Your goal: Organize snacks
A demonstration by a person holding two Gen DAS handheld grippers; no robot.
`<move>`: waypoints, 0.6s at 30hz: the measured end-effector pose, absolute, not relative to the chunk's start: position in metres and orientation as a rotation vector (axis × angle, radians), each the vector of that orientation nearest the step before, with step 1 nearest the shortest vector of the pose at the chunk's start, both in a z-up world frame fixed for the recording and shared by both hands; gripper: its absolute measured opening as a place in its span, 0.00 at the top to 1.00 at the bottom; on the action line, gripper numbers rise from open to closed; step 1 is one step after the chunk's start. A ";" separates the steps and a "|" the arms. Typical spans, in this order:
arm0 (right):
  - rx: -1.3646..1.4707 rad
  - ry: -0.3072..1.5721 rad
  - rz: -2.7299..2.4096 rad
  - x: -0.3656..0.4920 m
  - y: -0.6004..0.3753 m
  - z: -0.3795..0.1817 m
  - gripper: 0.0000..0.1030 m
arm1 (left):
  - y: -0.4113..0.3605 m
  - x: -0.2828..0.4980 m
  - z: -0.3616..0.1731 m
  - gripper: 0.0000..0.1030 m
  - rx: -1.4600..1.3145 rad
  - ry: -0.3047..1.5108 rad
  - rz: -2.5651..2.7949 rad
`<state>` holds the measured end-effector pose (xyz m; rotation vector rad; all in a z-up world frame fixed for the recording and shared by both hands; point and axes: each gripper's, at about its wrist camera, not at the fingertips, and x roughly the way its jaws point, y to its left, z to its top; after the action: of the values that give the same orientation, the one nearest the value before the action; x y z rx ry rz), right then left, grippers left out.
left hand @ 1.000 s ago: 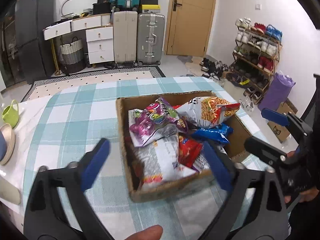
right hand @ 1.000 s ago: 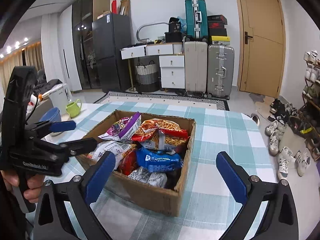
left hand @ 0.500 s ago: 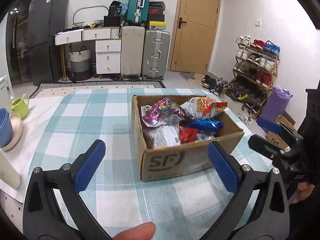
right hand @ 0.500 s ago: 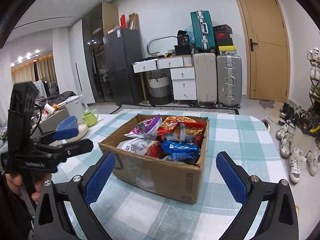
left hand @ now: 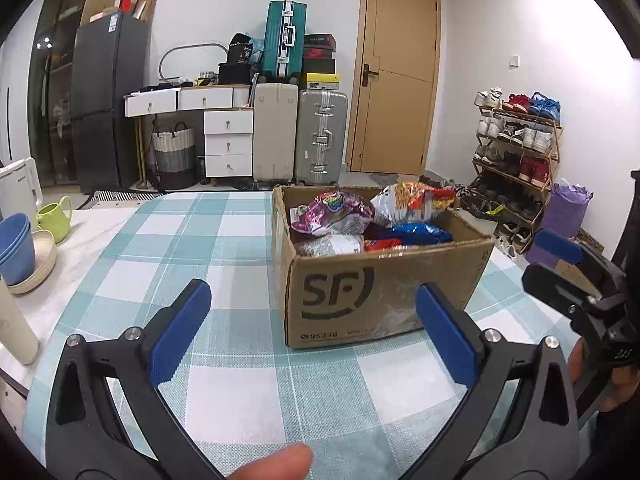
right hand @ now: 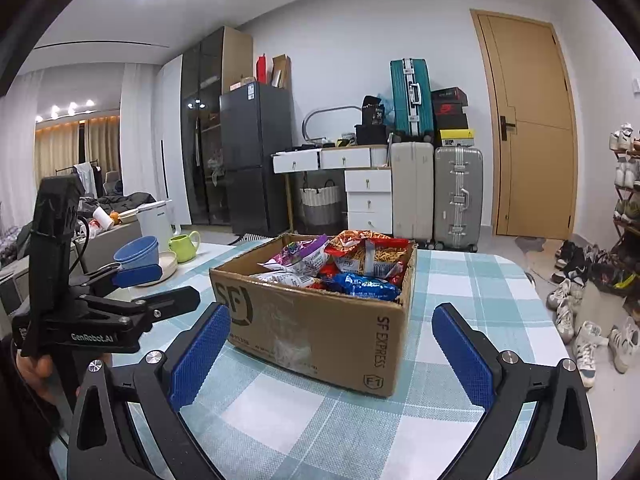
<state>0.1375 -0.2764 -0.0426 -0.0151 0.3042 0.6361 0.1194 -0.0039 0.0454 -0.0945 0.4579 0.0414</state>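
Two grippers: both held wide apart, empty, low over table (left hand: 224, 232).
Box (left hand: 380, 292): stood on checked cloth, open-topped, full of snack bags (left hand: 332, 216).
Direction from left gripper (left hand: 312, 332): ahead and to its right, near, not touching.
Direction from right gripper (right hand: 328, 356): straight ahead, box centred between the blue pads (right hand: 196, 356).
Long axis: ran away from left camera; corner turned toward right camera.
Nearer hand: judged the right, though close to call.
Pose: both levelled, fingers pointed forward at box side, below its rim.
Next move: likely needed a lift above rim to reach bags.
Elsewhere: bowls (left hand: 16, 248) and green cup (left hand: 56, 216) well apart, at left.
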 end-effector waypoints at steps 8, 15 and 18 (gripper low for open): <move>-0.027 0.301 0.648 0.133 -0.275 -0.055 0.01 | -0.006 0.113 0.029 0.01 -0.094 0.413 0.061; -0.047 0.306 0.663 0.131 -0.271 -0.057 0.00 | -0.007 0.113 0.026 0.01 -0.082 0.403 0.058; -0.056 0.304 0.667 0.130 -0.269 -0.057 0.00 | -0.006 0.113 0.025 0.01 -0.093 0.391 0.065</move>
<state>0.1302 -0.2694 -0.0572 -0.0556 0.3039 0.6666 0.1130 -0.0061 0.0254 -0.0927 0.3911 0.0654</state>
